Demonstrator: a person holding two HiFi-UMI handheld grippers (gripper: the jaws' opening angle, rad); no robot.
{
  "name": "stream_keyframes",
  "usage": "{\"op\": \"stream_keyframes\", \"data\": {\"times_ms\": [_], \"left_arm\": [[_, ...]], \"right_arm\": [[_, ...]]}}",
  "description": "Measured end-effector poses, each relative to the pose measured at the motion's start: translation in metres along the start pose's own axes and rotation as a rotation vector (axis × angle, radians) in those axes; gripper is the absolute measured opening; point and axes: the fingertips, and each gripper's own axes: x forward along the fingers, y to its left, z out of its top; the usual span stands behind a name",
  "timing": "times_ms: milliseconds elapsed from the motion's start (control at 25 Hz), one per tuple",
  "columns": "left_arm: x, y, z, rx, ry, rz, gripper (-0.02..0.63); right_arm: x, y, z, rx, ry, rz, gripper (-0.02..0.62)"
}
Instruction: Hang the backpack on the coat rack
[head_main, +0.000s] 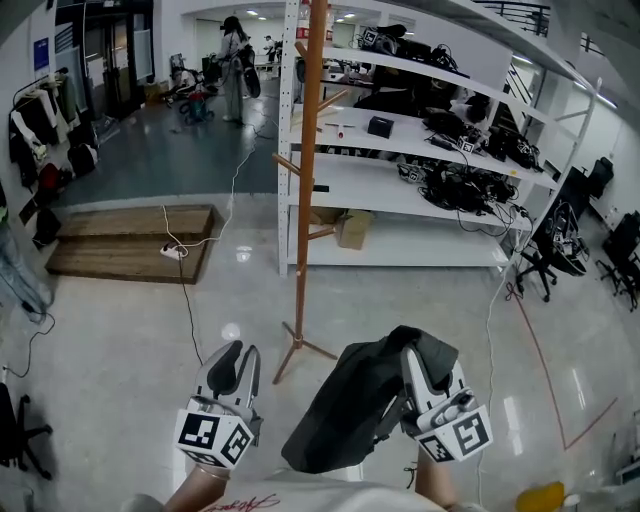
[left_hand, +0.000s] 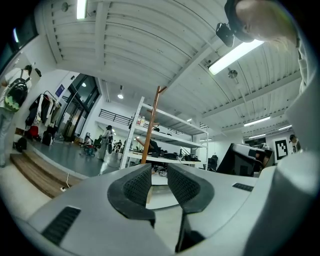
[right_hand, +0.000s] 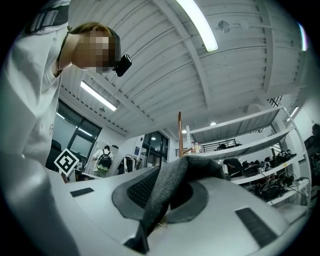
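1. Two tools are held up in front of the coat rack (head_main: 307, 180). The right tool (head_main: 412, 358) is clenched on a fold of the dark backpack (head_main: 345, 415), which hangs below it, well short of the rack. The left tool (head_main: 238, 360) is empty, its jaws parted a little.
2. From where I stand, the step in hand looks like the carry to the rack; nothing is hung yet.
3. Best aim for a peg (head_main: 287, 163) on the near side of the rack, away from the shelving (head_main: 430, 190) behind it.
4. I cannot tell which part of the bag is pinched. If it isn't a loop, the left tool should spread one open first.
5. Lift above the peg, lower on, and let go only once the weight sits.
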Motion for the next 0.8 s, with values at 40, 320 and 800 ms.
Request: {"op": "stream_keyframes", "data": {"times_ms": [40,320,800], "left_arm": [[0.003,0.0,0.0,0.006,-0.003,0.002,0.094],[0.034,0.01,0.004,0.057,-0.027,0.044,0.094],[0.152,0.072,0.004,0.041,0.002,0.014,0.094]], "right_arm": [[0.003,-0.004,0.001,-0.008,0.011,0.005,0.037],[0.031,-0.044,0.006,-0.087,0.035,0.045,0.037],[0.126,-0.154,-0.011,-0.263,0.008,0.033,0.038]]}}
